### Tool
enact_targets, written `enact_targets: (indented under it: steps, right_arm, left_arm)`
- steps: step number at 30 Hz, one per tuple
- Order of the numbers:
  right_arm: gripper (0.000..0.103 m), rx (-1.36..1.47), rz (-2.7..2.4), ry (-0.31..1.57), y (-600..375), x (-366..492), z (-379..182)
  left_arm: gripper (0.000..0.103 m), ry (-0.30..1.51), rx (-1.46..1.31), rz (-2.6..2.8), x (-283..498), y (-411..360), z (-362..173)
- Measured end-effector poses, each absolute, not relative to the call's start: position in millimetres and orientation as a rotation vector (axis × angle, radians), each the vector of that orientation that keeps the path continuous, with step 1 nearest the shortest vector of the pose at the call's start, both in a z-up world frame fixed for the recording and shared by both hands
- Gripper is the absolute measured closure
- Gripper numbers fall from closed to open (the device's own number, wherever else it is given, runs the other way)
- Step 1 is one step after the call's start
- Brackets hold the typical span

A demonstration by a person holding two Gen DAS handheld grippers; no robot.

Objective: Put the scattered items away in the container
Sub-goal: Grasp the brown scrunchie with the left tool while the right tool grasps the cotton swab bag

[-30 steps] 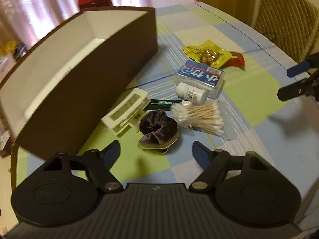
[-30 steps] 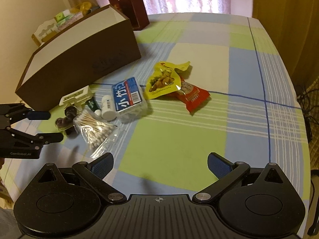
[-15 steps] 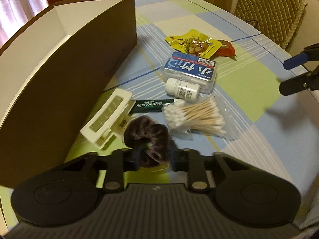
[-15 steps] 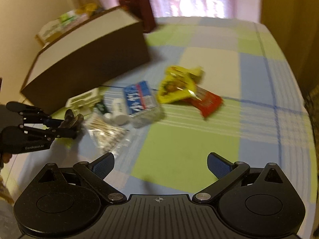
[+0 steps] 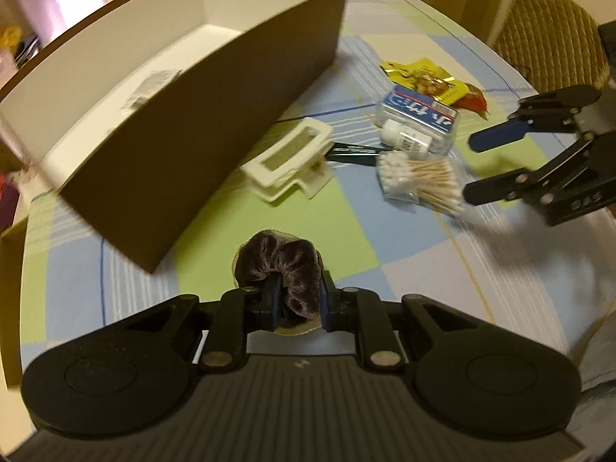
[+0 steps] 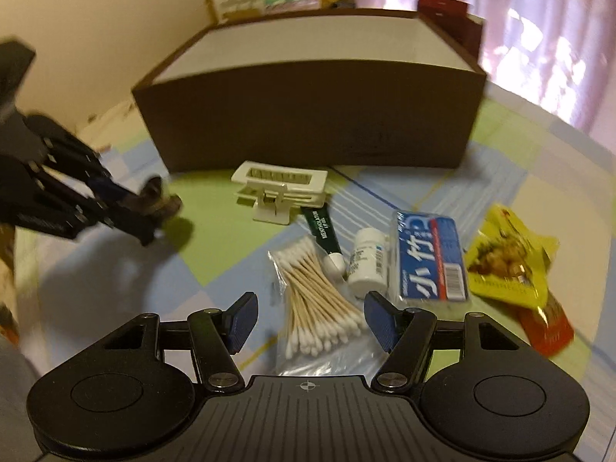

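My left gripper point(image 5: 298, 302) is shut on a dark velvet scrunchie point(image 5: 281, 263) and holds it above the tablecloth, beside the brown box point(image 5: 215, 115). The right wrist view shows the left gripper point(image 6: 142, 211) with the scrunchie point(image 6: 159, 200) at left. My right gripper point(image 6: 308, 317) is open, its jaws either side of a bag of cotton swabs point(image 6: 315, 296). It appears open in the left wrist view point(image 5: 485, 169), just right of the swabs point(image 5: 423, 181). On the cloth lie a cream hair clip point(image 6: 279, 188), a green lip balm tube point(image 6: 325, 236), a white bottle point(image 6: 367, 258), a blue-labelled box point(image 6: 429, 256) and snack packets point(image 6: 508, 265).
The brown box point(image 6: 308, 123) is white inside and holds a pale item point(image 5: 152, 84). A woven chair point(image 5: 554, 34) stands past the table's far edge. Red boxes point(image 6: 450, 11) and small items stand behind the box.
My left gripper closed on the scrunchie and lifted it off the cloth, away from the other items. My right gripper swung left and down over the cotton swabs, still open.
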State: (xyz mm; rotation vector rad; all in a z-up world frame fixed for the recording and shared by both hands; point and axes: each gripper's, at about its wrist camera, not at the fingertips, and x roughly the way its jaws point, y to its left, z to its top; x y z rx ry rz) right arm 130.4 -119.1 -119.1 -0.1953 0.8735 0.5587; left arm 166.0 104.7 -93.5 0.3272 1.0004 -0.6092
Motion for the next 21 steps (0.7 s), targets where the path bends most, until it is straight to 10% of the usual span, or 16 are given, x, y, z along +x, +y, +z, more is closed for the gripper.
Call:
enact_targets:
  steps: [5, 7, 21]
  right_arm:
    - [0.035, -0.271, 0.555, 0.898, -107, 137, -138]
    - [0.055, -0.287, 0.559, 0.919, -105, 135, -141]
    - [0.055, -0.264, 0.564, 0.965, -96, 131, -138]
  left_arm:
    - [0.088, 1.006, 0.274, -0.58, 162, 117, -89]
    - [0.088, 1.008, 0.265, -0.573, 160, 121, -88]
    - [0.088, 1.01, 0.243, -0.569, 153, 121, -86]
